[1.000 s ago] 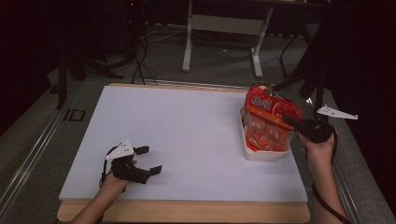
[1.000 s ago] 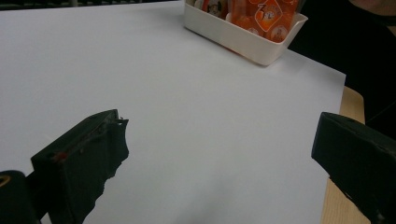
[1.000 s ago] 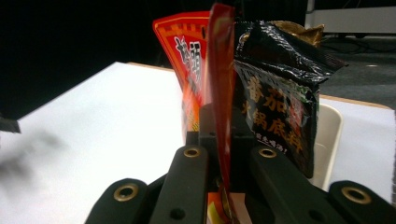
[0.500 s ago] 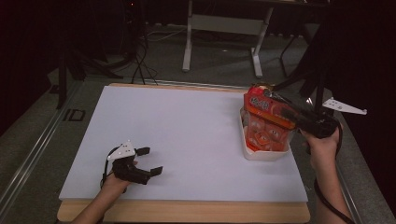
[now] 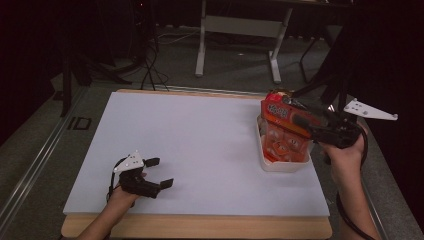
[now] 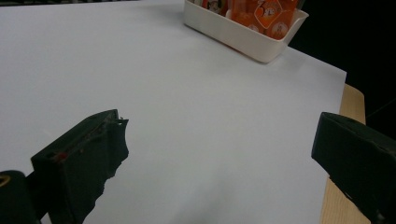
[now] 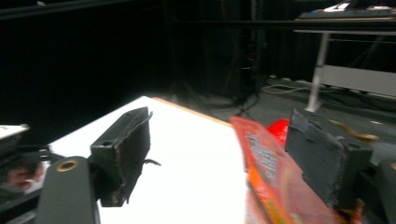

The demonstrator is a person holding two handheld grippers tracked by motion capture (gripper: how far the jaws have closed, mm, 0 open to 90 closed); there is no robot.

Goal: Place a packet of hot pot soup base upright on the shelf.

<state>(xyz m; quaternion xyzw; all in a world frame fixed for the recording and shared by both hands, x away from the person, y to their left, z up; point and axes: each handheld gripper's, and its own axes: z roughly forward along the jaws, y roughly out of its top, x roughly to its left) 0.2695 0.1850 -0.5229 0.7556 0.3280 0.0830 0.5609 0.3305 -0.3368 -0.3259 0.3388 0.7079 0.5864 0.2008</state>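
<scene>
The red snack packet [image 5: 282,116] stands propped in the white bin [image 5: 280,164] at the counter's [image 5: 190,145] right side, on top of the orange packs already inside. The right gripper [image 7: 219,154], which pinched it a second ago, has just been opening; its jaws now stand spread with the packet beside one pad, seemingly released. That suggests the drop-off is done. The left gripper [image 5: 159,172] rests spread and empty near the front edge.
</scene>
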